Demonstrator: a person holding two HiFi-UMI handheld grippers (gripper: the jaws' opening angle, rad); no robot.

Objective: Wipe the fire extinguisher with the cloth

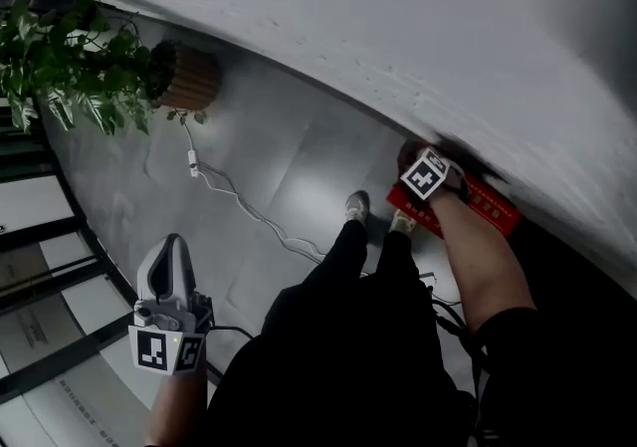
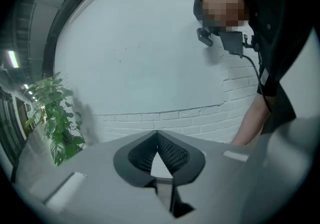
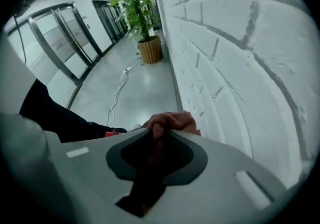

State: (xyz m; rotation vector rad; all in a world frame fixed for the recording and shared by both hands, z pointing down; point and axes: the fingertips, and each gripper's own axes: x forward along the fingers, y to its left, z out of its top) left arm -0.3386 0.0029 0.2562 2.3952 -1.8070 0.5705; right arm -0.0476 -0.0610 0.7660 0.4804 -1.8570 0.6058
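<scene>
Tools: I work two.
Left tool (image 2: 157, 135): closed tip to tip, nothing inside, out over the floor (image 1: 289, 166).
Right tool (image 3: 157, 130): pinching the one reddish cloth (image 3: 172, 119), low beside the brick wall (image 3: 240, 43).
Red box (image 1: 493, 206): one, yellow print, at the foot of the wall, just beside the right tool.
Potted plant (image 1: 80, 67): one.
White cable (image 1: 244, 204): one, on the floor.

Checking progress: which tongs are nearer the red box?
Right. The right tongs, gripping the cloth, are at the red box; the left tongs are far beyond the person's legs.
</scene>
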